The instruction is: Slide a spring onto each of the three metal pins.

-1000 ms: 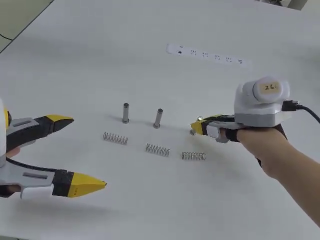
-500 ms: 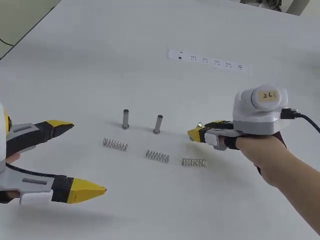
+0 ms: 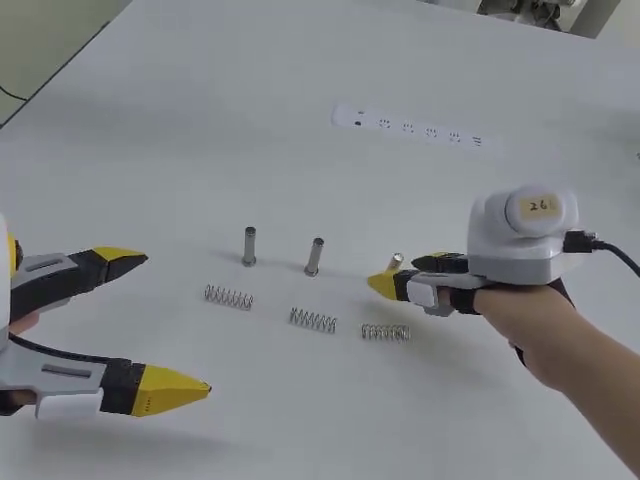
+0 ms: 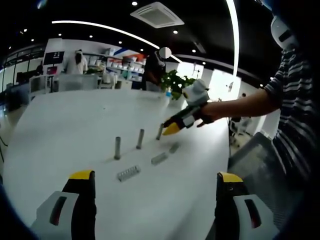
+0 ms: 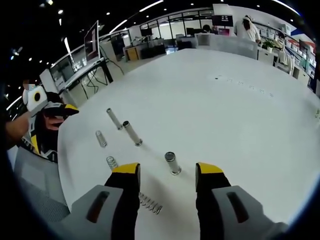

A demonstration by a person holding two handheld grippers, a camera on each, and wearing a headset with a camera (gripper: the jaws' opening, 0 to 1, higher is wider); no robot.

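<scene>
White workbench top (image 3: 300, 60), matt, with a long white power strip (image 3: 415, 128) at the far side, is recorded as the work surface.

Three short grey metal pins are stood upright in a row: left pin (image 3: 249, 245), middle pin (image 3: 316, 256), right pin (image 3: 397, 262). Three small coiled wire springs are laid on their sides just in front, one near each pin: left spring (image 3: 228, 297), middle spring (image 3: 312, 320), right spring (image 3: 386, 333). No spring is seated on a pin, so the task is judged not yet begun.

The black, yellow-tipped right gripper (image 3: 390, 278) is held low at the right pin. In the right gripper view its jaws are moderately parted, with that pin standing just ahead of the gap, unclamped. The matching left gripper (image 3: 176, 322) is held well apart from the parts, jaws spread wide, nothing held.

Risks, as judged:
- The right pin appears slender and free-standing. It could be tipped by a sideways brush from a jaw tip, and the neighbouring pin could be struck as it falls.
- A spring could be rolled away if nudged before being clamped.
- A spring could be crushed or flicked out if pinched too hard or off-centre.
- If a coil is presented tilted, its end could be caught on the pin top and the pin toppled.
</scene>
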